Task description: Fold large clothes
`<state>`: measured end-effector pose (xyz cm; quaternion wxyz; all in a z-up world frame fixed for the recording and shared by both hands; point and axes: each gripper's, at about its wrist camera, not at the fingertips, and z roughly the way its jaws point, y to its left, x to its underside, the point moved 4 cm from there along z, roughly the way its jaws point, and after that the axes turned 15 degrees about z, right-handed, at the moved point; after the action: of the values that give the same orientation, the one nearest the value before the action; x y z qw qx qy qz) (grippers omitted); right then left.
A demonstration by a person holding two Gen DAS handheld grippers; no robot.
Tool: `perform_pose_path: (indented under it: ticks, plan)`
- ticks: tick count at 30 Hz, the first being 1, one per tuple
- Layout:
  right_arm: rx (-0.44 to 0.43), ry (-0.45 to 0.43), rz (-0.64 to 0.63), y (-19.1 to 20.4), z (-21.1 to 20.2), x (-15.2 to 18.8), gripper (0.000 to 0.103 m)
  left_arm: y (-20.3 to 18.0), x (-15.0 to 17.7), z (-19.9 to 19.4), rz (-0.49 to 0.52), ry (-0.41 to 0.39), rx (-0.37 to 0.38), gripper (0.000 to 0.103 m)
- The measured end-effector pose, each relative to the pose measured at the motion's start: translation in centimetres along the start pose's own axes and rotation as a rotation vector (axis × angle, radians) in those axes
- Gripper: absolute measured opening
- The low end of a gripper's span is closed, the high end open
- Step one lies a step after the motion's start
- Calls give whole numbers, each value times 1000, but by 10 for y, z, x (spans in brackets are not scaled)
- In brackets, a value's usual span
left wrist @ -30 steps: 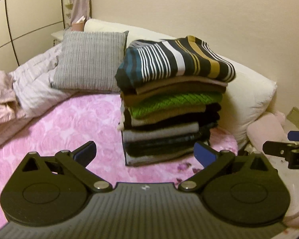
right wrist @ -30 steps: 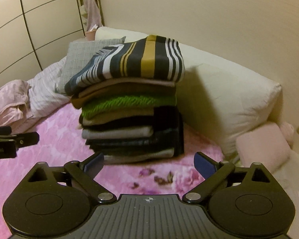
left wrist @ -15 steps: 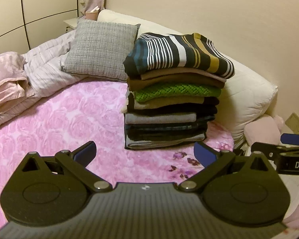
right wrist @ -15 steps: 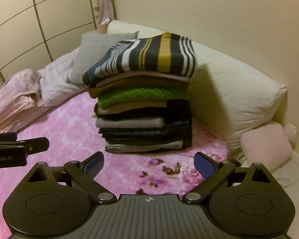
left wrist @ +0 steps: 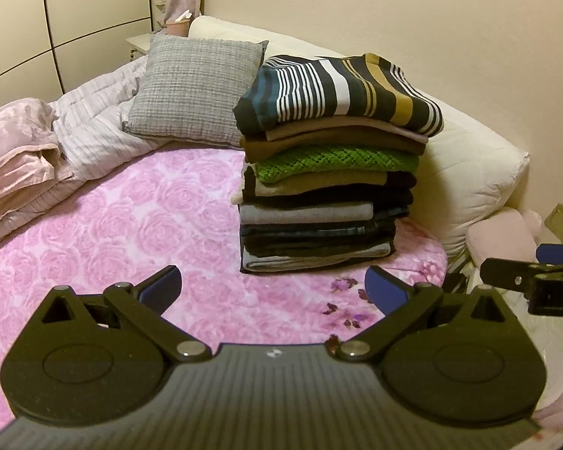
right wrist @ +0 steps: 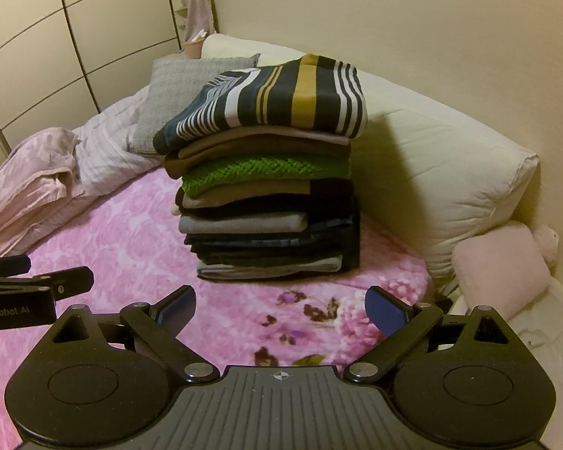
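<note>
A tall stack of folded clothes [left wrist: 326, 202] [right wrist: 270, 217] stands on the pink rose bedspread [left wrist: 131, 225] [right wrist: 124, 247], topped by a navy, white and mustard striped garment [left wrist: 341, 90] [right wrist: 277, 101]; a green knit [left wrist: 337, 159] lies a few layers down. My left gripper [left wrist: 272, 288] hovers open over the bedspread, short of the stack, with nothing between its blue pads. My right gripper [right wrist: 279, 309] is open too, empty, just in front of the stack. Each gripper shows at the other view's edge: the right gripper [left wrist: 536, 281], the left gripper [right wrist: 30, 288].
A grey cushion [left wrist: 195, 90] and a long white pillow [left wrist: 465, 161] lean behind the stack against the wall. Rumpled pink and striped bedding [left wrist: 37, 150] is heaped at the left. A small pink pillow [right wrist: 503, 273] lies at the right edge of the bed. Wardrobe doors [right wrist: 75, 45] stand far left.
Both grippers have drawn back from the stack, which now looks smaller and farther away; more of the bedspread shows in front. Both stayed open and empty.
</note>
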<state>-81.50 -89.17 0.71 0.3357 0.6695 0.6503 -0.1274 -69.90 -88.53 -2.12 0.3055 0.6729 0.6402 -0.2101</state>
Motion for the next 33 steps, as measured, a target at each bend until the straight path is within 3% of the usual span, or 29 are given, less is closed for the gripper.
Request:
perform_pose_path:
  ticks: [33]
  plan:
    - [7, -19, 26, -4, -11, 7, 94, -7, 5, -5, 8, -13, 15, 102]
